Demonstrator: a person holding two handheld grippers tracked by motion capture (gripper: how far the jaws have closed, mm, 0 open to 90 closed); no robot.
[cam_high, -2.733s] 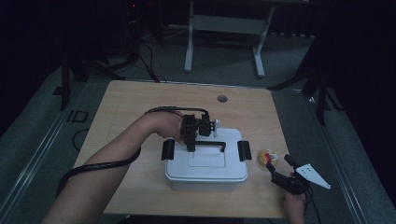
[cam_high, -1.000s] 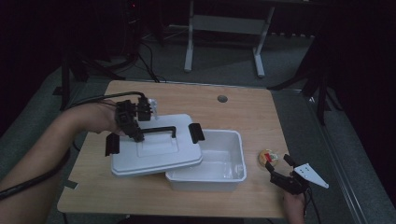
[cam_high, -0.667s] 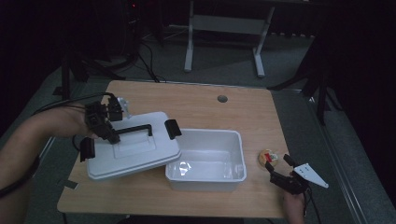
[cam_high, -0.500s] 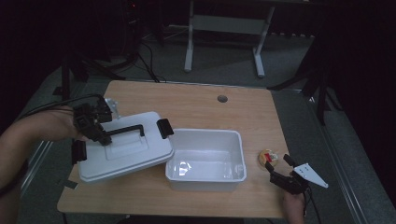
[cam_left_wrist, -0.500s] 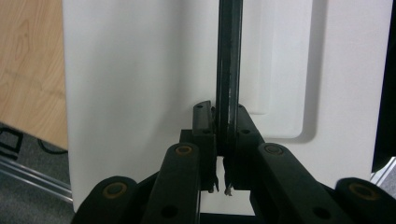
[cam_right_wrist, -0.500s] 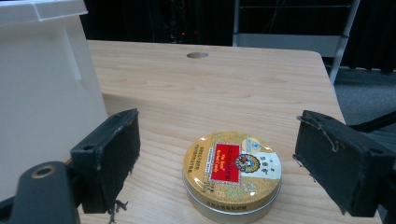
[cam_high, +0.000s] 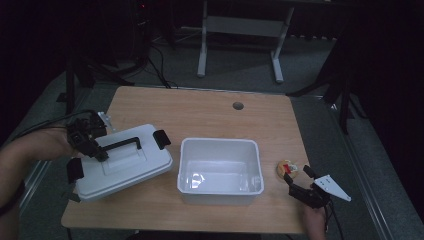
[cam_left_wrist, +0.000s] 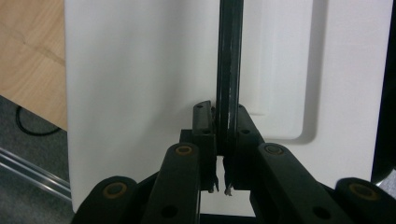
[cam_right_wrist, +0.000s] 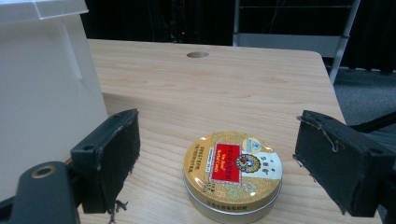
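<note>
1. Two grippers are at work in the high view. The left gripper (cam_high: 95, 147) is clamped on the black handle (cam_high: 121, 145) of the white lid (cam_high: 122, 165), which lies tilted on the wooden table (cam_high: 200, 110) at its left end. To that claw's right stands the open white bin (cam_high: 220, 170). A second ago the lid overlapped the bin's left rim; now it is well clear of it, carried off to the left. Earlier still it sat shut on the bin. The right gripper (cam_high: 298, 182) has stayed at the near right corner, with a small round tin (cam_high: 287, 168) just ahead of its tips.

2. Left gripper view: the jaws are pressed together on the thin black handle (cam_left_wrist: 229, 70), which runs straight up from them across the white lid (cam_left_wrist: 140, 93). Bare table (cam_left_wrist: 28, 56) lies off to the claw's left. No writing can be made out.

3. Right gripper view: the jaws stand wide apart, gripping nothing. The gold tin (cam_right_wrist: 232, 173) sits on the table (cam_right_wrist: 224, 84) between them, touching neither pad. Its lid carries a red label with small print too fine to read. The bin's white wall (cam_right_wrist: 46, 93) rises beside the left-hand jaw.
</note>
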